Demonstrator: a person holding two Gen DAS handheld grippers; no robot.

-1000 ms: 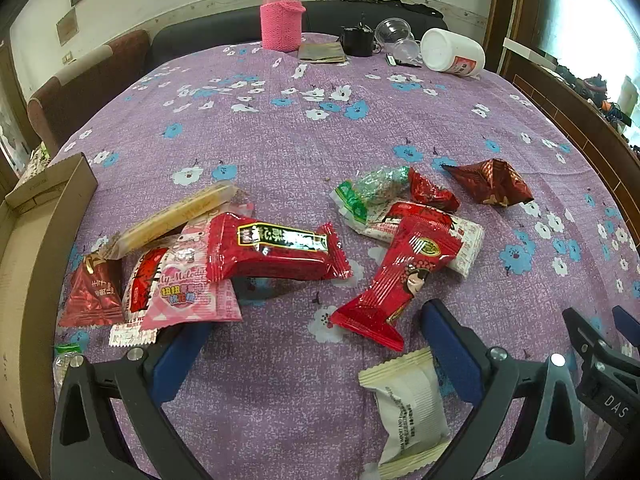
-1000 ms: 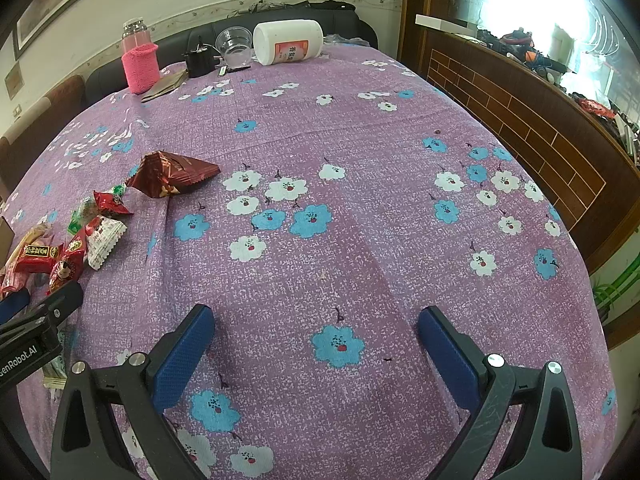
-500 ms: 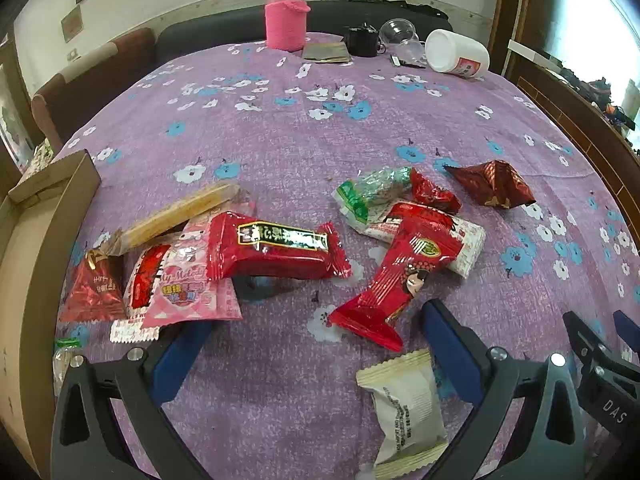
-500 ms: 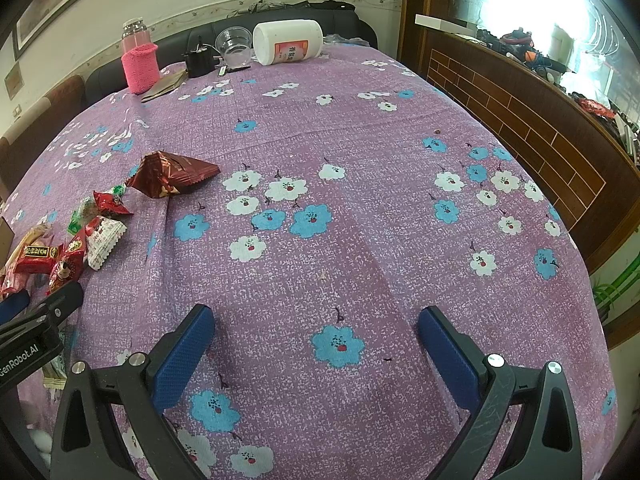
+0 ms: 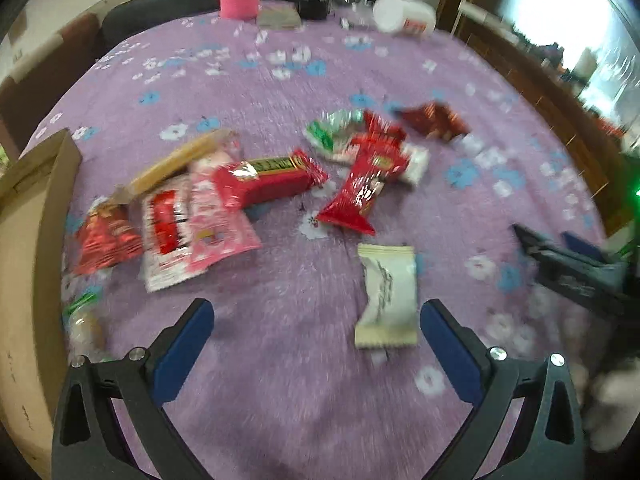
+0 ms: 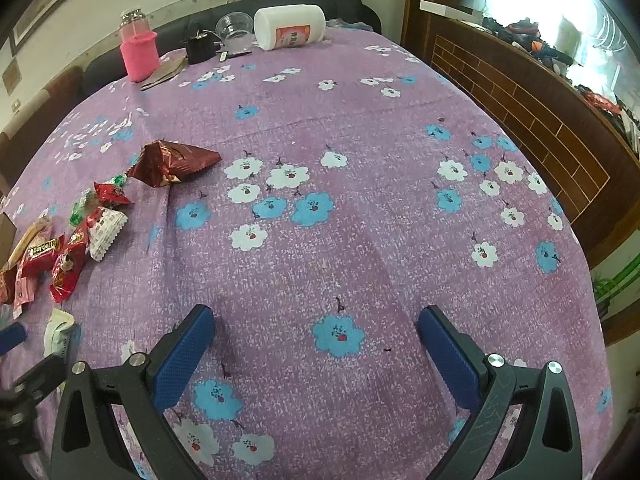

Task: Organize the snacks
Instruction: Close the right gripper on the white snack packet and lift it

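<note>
Ahead of the left hand-held gripper (image 5: 316, 332), jaws spread and empty: white snack packet (image 5: 387, 297) lies on the table (image 5: 280, 80) near the right finger; red packets (image 5: 264, 182) further off, cardboard box (image 5: 28, 240) at left. View blurred, labels unreadable.

Right wrist view: right hand-held gripper (image 6: 316, 340) spread wide, empty, over bare floral cloth; snack pile (image 6: 68, 248) far left.

— Where is there free room?
— Bare purple tablecloth (image 6: 360, 240) ahead of the right gripper (image 6: 316, 344), jaws wide.
— And on the left?
— Snack packets (image 5: 256, 188) crowd the middle, a white packet (image 5: 386, 296) just ahead, a cardboard box (image 5: 28, 240) walling the left edge.
</note>
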